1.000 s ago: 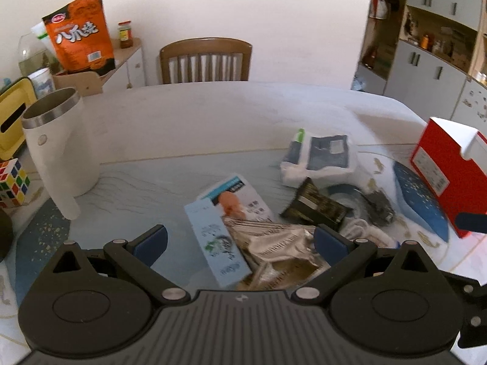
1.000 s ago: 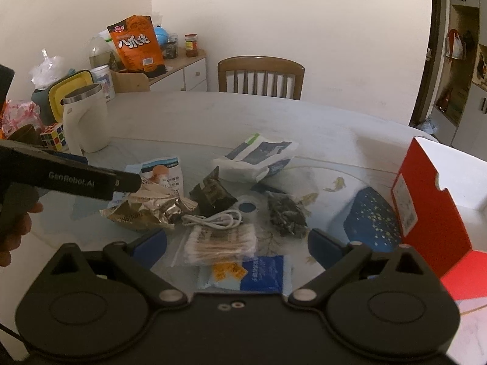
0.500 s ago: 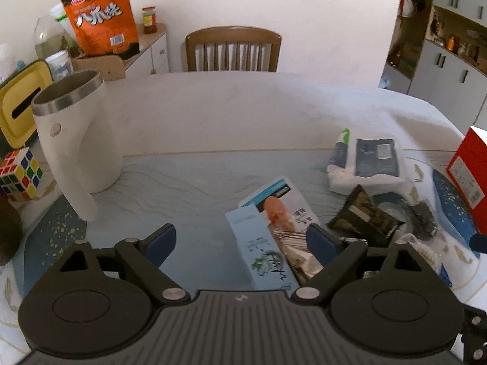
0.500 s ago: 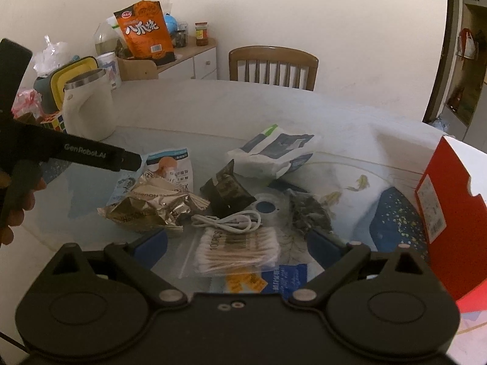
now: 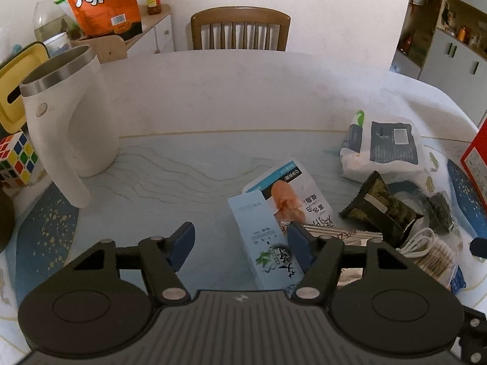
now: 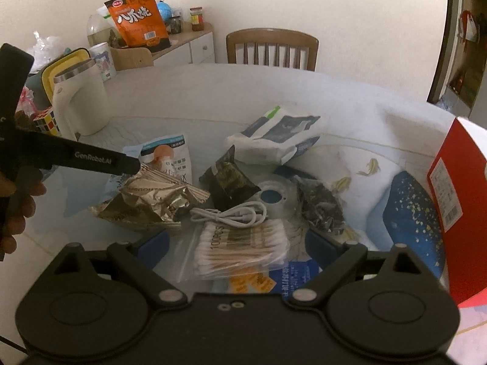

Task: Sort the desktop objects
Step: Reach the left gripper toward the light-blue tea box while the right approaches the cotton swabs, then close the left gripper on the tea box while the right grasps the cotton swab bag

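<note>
The round surface (image 5: pixel 243 97) spreads out ahead of both tongs, bare at its far half and cluttered nearer in. A red box (image 6: pixel 462 206) stands at the far right of the right tongs (image 6: pixel 240 248). A white kettle (image 5: pixel 67 121) stands upright ahead and to the left of the left tongs (image 5: pixel 240 240), with a puzzle cube (image 5: pixel 16 158) just beside it. A white pack (image 6: pixel 277 138) lies well ahead of the right tongs, and a crumpled foil bag (image 6: pixel 149 200) lies ahead to their left.

The left tongs hang spread apart, gripping nothing; a pale blue box (image 5: pixel 261 237) lies flat with its near end between them, close against the right finger. I cannot tell whether it touches. A snack packet (image 5: pixel 292 194) lies partly under that box, just ahead.

The right tongs are also spread wide and empty, with a bag of cotton swabs (image 6: pixel 240 246) lying between the fingers. A white cable (image 6: pixel 231 216) rests coiled just beyond the swabs, and a dark sachet (image 6: pixel 228 179) lies beyond that.
</note>
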Motion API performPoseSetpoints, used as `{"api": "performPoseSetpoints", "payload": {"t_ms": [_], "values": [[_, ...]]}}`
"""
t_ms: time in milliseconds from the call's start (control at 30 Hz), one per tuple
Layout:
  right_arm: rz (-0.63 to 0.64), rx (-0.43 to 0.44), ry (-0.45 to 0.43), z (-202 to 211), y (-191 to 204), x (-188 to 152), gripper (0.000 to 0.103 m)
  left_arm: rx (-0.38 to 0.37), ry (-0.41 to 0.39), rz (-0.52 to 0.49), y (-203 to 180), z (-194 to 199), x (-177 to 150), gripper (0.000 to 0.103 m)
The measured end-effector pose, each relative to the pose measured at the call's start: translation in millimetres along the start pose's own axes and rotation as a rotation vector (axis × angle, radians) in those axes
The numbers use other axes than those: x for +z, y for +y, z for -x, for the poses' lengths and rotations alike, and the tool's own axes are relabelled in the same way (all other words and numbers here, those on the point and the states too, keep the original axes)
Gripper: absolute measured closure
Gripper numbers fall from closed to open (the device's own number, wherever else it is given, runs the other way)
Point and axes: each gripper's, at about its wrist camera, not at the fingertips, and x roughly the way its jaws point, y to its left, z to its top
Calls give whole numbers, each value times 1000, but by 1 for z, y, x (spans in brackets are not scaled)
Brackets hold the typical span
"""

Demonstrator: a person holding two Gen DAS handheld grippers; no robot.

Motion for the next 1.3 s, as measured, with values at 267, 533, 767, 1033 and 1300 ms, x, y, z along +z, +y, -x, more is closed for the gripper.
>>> {"api": "performPoseSetpoints", "payload": {"t_ms": [267,533,767,1033,1300], "values": [[7,1,8,-8,1,1,9,14,4,14,14,2,0,37],[42,-11,26,-20,7,0,9,5,52,41,6,2,-3,37],[59,-12,43,-28,10,-1,9,-12,108,64,4,-3,-16,37],[50,-15,65,-33,7,-3,18,-35,104,59,1,-4,-21,49],[43,-15,71,-31,4,-2,27,-53,93,28,-4,-4,-22,69]]}}
